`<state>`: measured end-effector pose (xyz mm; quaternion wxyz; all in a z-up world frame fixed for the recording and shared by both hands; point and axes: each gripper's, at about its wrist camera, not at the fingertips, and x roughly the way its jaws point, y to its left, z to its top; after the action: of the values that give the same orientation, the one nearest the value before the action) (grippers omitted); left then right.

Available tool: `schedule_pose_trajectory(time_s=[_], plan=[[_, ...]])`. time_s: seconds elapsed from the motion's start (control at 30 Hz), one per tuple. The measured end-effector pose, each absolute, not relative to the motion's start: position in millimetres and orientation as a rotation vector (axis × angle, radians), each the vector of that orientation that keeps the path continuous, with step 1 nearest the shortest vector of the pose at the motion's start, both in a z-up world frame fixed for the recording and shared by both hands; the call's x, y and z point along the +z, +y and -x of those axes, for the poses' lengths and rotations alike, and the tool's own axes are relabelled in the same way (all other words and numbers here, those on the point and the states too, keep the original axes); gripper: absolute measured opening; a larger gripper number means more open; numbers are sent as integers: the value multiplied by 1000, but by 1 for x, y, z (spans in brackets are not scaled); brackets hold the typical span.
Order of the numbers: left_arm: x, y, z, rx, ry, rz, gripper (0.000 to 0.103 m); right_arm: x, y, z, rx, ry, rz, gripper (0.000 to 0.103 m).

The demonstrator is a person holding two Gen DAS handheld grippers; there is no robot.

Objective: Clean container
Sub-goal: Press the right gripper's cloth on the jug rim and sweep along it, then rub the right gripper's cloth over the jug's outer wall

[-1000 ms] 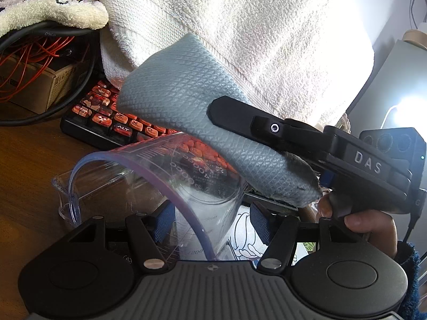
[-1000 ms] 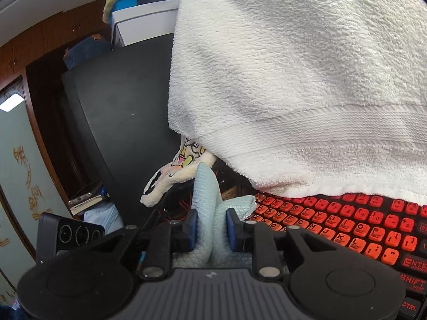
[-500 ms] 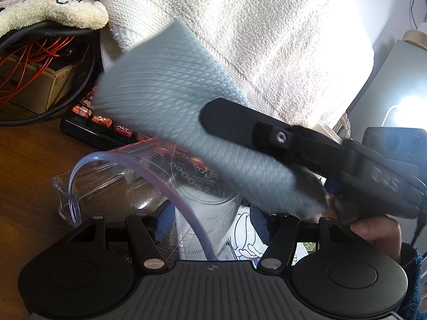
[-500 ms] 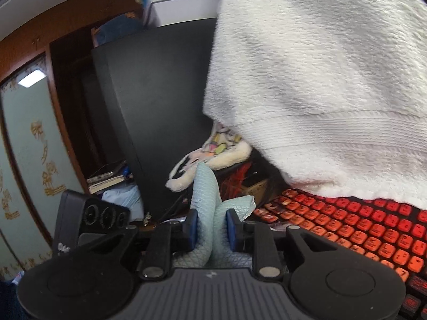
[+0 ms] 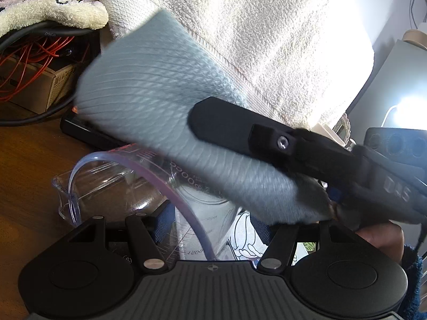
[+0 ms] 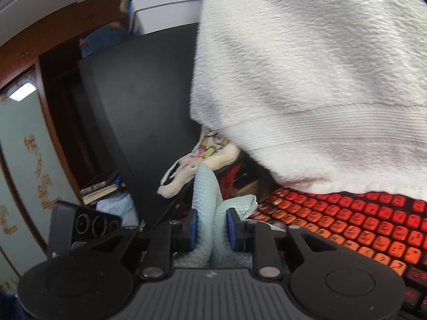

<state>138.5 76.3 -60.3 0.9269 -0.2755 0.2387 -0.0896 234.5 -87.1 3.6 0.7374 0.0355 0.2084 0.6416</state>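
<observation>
the cloth [image 5: 170,122] has swung up, blurred, pinched by right gripper [image 6: 212,230]; left gripper [image 5: 206,221] clamps the jug [image 5: 149,186], base hidden.

I saw my right gripper [image 6: 212,233] pinching the blue cloth [image 6: 210,213] between its 2 jaws, beside the red-lit keyboard [image 6: 347,224].

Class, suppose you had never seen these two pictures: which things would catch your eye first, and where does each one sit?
A pale blue cloth fills the middle of the left wrist view, pinched in the right claw above a clear measuring jug held in the left claw. A big white towel hangs across the top, over a keyboard with glowing orange-red keys.
</observation>
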Motion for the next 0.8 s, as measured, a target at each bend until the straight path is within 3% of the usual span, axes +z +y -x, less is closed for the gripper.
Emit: schedule_pose_trajectory(time_s=[0.5, 0.8], plan=[[-61, 77, -139, -184, 490, 565, 62, 2, -103, -256, 1301, 466, -139, 22], [-61, 77, -139, -184, 490, 564, 62, 4, -83, -227, 1429, 444, -47, 22]])
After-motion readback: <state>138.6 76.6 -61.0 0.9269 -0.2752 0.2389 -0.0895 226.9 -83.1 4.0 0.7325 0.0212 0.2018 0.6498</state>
